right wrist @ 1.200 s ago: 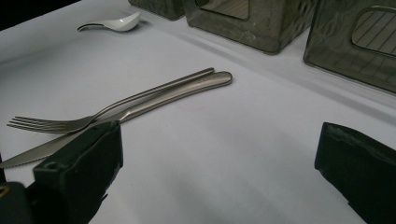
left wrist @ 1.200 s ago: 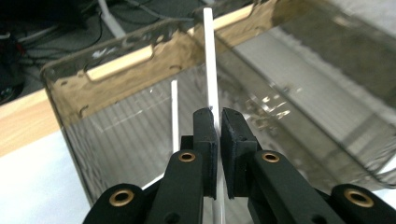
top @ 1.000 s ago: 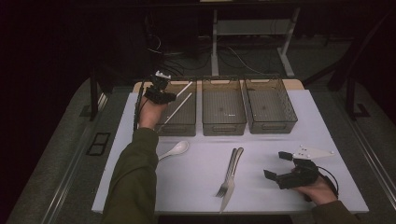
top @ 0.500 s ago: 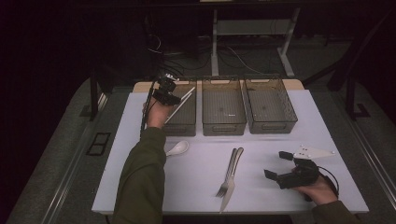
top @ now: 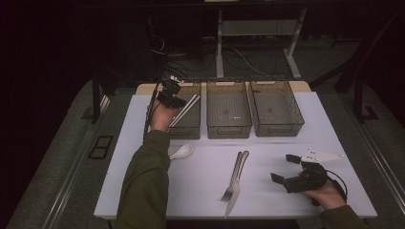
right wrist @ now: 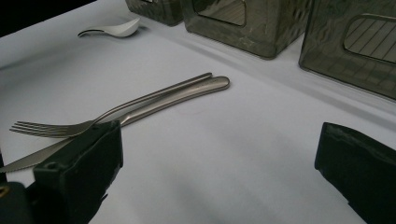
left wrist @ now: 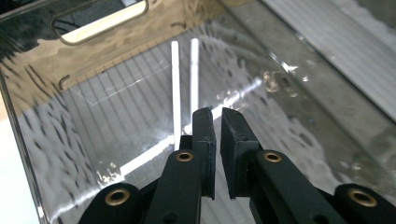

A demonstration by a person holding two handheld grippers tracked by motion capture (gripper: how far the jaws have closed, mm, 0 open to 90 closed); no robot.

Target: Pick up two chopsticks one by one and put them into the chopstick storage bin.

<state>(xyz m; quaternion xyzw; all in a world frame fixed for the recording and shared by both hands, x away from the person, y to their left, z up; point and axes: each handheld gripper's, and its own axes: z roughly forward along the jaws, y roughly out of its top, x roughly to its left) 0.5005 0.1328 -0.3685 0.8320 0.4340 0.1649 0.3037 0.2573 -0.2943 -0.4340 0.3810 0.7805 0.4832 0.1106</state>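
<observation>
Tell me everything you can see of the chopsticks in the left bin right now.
The chopsticks are two thin, straight white sticks, plastic-looking, lying nearly parallel with a small gap between them. They sit inside the left bin, a smoky translucent container with a ribbed floor, their far ends up near its end wall. The left gripper hovers just above their near ends, jaws almost together with nothing between them.

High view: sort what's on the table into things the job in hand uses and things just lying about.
In use:
- chopsticks
- left bin
- left gripper

Lying about:
- spoon
- fork
- knife
- middle bin
- right bin
</observation>
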